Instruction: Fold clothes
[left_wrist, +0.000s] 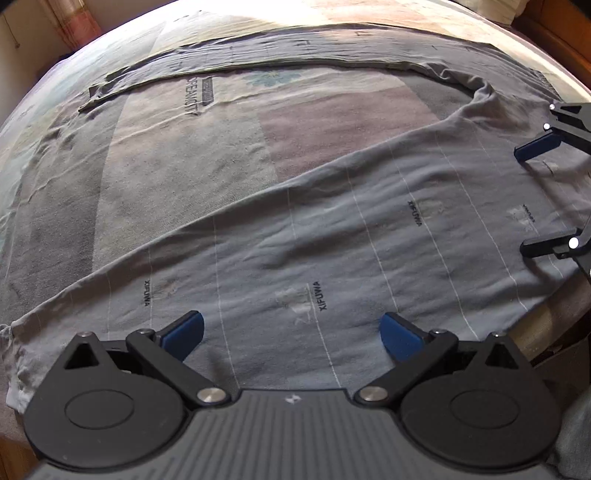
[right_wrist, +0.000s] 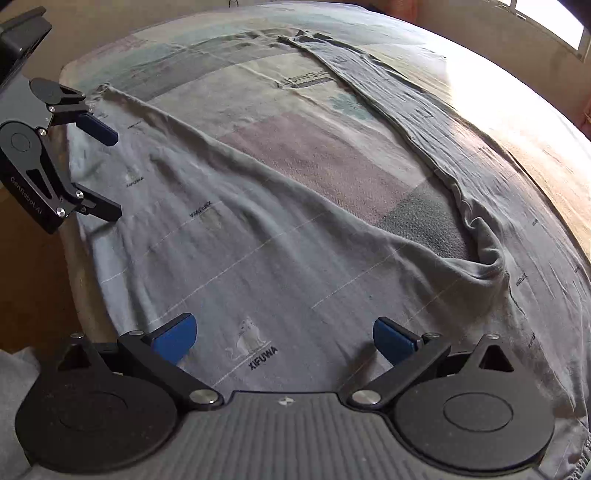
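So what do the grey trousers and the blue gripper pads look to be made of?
The grey trousers look like thin, soft cotton-type knit, matte: they drape limply and crease in fine ripples, with printed logos and thin pale lines. The blue pads on the left gripper look like matte rubber or soft plastic; which one isn't clear.

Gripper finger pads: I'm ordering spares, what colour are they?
Blue pads on black linkages, clearest in the right wrist view.
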